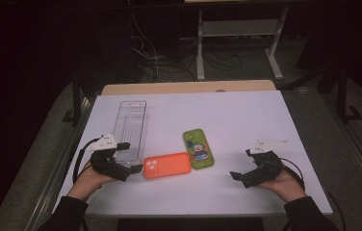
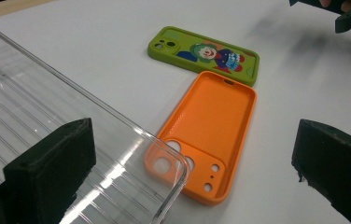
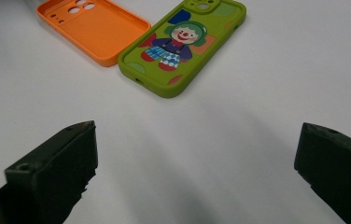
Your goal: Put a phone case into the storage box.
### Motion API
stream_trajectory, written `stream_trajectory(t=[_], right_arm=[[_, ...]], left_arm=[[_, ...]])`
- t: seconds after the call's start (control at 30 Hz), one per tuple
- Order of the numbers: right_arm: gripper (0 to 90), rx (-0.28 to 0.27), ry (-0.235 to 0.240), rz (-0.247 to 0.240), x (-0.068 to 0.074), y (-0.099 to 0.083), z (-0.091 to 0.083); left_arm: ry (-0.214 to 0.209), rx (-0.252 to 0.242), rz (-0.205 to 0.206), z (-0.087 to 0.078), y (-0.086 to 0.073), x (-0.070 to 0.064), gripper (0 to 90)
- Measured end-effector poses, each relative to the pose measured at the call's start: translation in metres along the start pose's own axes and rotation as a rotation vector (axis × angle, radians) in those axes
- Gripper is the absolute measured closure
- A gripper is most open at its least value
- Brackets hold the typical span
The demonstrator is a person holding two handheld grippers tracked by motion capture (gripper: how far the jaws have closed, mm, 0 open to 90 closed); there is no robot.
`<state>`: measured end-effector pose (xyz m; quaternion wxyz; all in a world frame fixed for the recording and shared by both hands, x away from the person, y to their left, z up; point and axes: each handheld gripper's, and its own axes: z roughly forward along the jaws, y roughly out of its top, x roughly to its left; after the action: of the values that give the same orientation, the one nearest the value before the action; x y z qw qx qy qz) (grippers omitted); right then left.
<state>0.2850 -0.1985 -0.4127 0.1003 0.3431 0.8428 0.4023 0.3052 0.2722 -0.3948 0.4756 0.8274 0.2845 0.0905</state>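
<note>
White worktop (image 1: 246,115), dark room behind, cables and a pale frame leg on the floor past the far edge. Clear plastic tray (image 1: 131,127) lies on the left part of the worktop, nothing in it. Orange phone case (image 1: 167,165) lies open side up just beside the tray's near corner, and from the left tool's view the tray corner overlaps its camera-hole end. Green clown phone case (image 1: 198,148) lies printed side up, touching the orange one at a corner.

Left tool (image 1: 127,168) hovers over the tray's near end, jaws spread, holding nothing; orange case sits between its jaws in the left gripper view. Right tool (image 1: 239,177) rests low over bare worktop, well apart from both cases, jaws spread, holding nothing.

Progress: looks like an early stage. Both cases sit on the worktop, none in the tray. Likely left: grab the orange case, then the green, and place each in the tray.
</note>
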Motion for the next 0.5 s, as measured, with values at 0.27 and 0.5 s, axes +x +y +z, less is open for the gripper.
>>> stream_trajectory(t=[0.27,0.5], right_arm=[[0.0,0.014,0.002,0.002,0.001,0.007,0.004],[0.0,0.027,0.014,0.004,0.002,0.023,0.016]], left_arm=[[0.005,0.002,0.006,-0.001,0.0,0.001,0.0],[0.004,0.005,0.0,-0.001,0.0,-0.001,0.0]])
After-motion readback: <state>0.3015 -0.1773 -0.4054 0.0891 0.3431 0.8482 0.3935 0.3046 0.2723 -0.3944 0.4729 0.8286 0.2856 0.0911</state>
